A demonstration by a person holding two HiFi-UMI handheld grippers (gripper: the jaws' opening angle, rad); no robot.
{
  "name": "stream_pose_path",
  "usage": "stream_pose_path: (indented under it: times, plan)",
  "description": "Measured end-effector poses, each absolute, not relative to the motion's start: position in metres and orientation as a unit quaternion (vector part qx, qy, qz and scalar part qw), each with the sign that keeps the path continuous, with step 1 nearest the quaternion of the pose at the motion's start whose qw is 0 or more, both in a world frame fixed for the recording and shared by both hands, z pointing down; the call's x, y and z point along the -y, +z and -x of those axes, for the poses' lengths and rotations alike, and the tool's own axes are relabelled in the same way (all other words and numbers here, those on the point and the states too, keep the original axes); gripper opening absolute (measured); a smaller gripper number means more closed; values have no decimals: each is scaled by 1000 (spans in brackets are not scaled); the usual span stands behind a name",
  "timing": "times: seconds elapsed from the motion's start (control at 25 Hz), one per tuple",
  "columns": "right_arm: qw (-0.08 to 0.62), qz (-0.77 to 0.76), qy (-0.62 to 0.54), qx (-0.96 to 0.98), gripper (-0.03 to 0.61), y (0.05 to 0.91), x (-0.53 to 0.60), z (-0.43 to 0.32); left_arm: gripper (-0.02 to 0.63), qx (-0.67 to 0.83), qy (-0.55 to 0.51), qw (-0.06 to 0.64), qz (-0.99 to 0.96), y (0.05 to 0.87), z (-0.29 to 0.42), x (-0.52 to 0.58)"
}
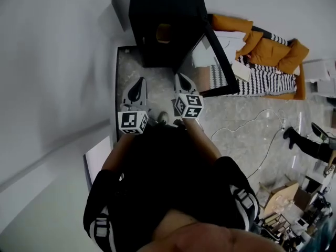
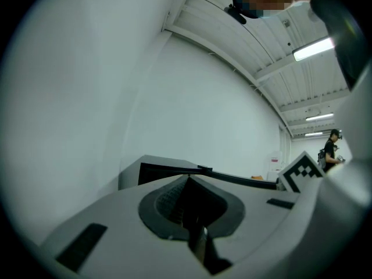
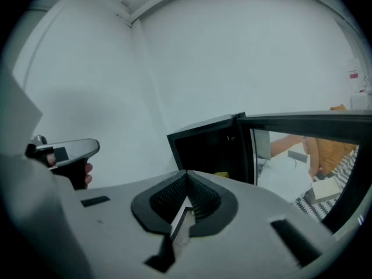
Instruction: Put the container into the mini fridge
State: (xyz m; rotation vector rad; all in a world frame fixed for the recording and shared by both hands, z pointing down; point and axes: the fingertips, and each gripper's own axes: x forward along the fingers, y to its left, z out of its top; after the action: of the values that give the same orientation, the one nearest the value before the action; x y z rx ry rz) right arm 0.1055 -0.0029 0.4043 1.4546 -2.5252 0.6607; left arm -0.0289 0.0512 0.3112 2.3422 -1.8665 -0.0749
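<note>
Both grippers shut and empty; container sits inside the open mini fridge.
Left gripper (image 1: pixel 138 84) and right gripper (image 1: pixel 182 81): grey moulded plastic shells with ribbed dark pads, jaws pressed together, nothing between them, side by side above the speckled grey stone floor (image 1: pixel 241 125). The boxy matte-black mini fridge (image 1: pixel 157 9) stands against the white wall, its black-framed glass door (image 1: pixel 210 62) swung wide. The small yellowish container (image 1: pixel 164 33) sits in the dark cavity, its shape too dim to tell. Orange cushions (image 1: pixel 268 49) and a black-and-white striped blanket (image 1: pixel 273 80) lie beyond the door.
</note>
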Motion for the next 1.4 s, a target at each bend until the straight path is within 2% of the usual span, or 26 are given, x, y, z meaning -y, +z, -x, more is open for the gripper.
stream_pose_path:
  times: [0.44, 1.4]
  plan:
    - [43, -487, 197, 850, 2, 356, -55, -77, 5, 632, -8, 51, -773, 299, 69, -83]
    - [49, -476, 176, 860, 2, 356, -83, -52, 5, 619, 17, 50, -784, 319, 77, -103]
